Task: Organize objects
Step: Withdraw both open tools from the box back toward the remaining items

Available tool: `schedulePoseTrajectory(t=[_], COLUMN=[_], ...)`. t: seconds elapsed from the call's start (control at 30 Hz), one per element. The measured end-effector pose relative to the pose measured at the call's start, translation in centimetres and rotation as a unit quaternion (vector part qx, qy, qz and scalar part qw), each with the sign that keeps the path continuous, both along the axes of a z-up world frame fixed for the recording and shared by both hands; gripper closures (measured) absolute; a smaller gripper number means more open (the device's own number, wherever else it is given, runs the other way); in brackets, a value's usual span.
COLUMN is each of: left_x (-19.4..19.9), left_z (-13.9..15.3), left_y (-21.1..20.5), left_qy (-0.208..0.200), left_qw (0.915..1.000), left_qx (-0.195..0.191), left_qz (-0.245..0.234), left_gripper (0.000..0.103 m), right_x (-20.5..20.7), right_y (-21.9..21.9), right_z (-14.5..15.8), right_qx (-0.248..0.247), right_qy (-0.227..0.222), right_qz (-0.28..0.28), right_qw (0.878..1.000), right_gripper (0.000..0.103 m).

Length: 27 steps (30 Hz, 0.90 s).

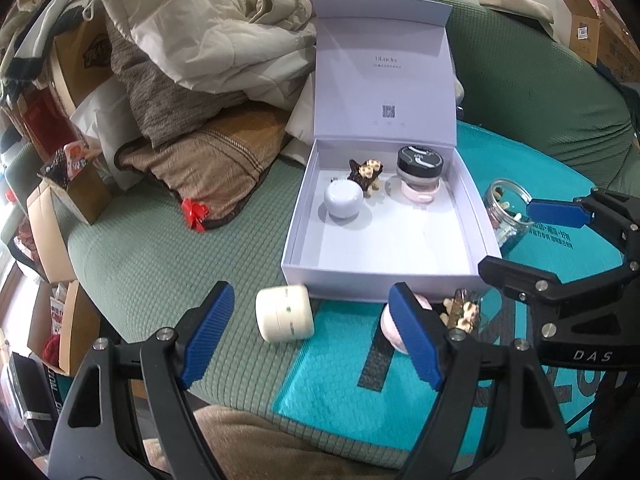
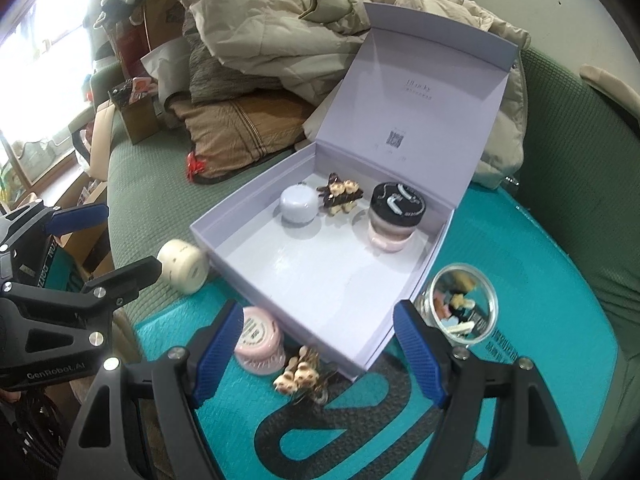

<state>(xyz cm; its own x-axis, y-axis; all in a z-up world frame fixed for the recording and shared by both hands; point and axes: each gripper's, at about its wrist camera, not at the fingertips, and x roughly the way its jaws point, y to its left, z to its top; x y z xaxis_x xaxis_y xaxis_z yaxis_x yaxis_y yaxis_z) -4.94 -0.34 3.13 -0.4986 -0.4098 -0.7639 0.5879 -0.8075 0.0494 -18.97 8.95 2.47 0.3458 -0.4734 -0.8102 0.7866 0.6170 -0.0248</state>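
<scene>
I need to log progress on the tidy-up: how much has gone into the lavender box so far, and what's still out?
Done: the open lavender box holds a white round jar, a brown hair clip and a black-lidded jar stacked on a pink one. In hand: nothing; the left gripper and right gripper are both open. Left outside: cream jar, pink jar, second hair clip and clear glass jar.
</scene>
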Motion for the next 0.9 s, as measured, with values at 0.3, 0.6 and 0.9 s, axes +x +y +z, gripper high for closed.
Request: schedulePoseTrajectory(t=[0.3,0.6,0.9], left_x=[1.1,1.9,2.2], left_z=[-2.0,-3.3,-4.8], left_y=[1.3,2.8,3.9], left_qy=[-0.011,-0.02,-0.027], left_qw=[0.9998,0.9996,0.999], left_qx=[0.017,0.02,0.035], left_qz=[0.007,0.008,0.004], left_gripper=[0.024,0.024,0.024], right_x=[-0.6,-1.3,-2.1], right_y=[1.8,2.8,3.7], right_z=[-1.6,-3.2,-4.6], right_qx=[0.016,0.031,0.042], right_qy=[0.002,0.004,0.003], right_qz=[0.006,0.007,0.009], right_qw=[1.0,0.999,0.999], right_gripper=[0.025,0.025,0.025])
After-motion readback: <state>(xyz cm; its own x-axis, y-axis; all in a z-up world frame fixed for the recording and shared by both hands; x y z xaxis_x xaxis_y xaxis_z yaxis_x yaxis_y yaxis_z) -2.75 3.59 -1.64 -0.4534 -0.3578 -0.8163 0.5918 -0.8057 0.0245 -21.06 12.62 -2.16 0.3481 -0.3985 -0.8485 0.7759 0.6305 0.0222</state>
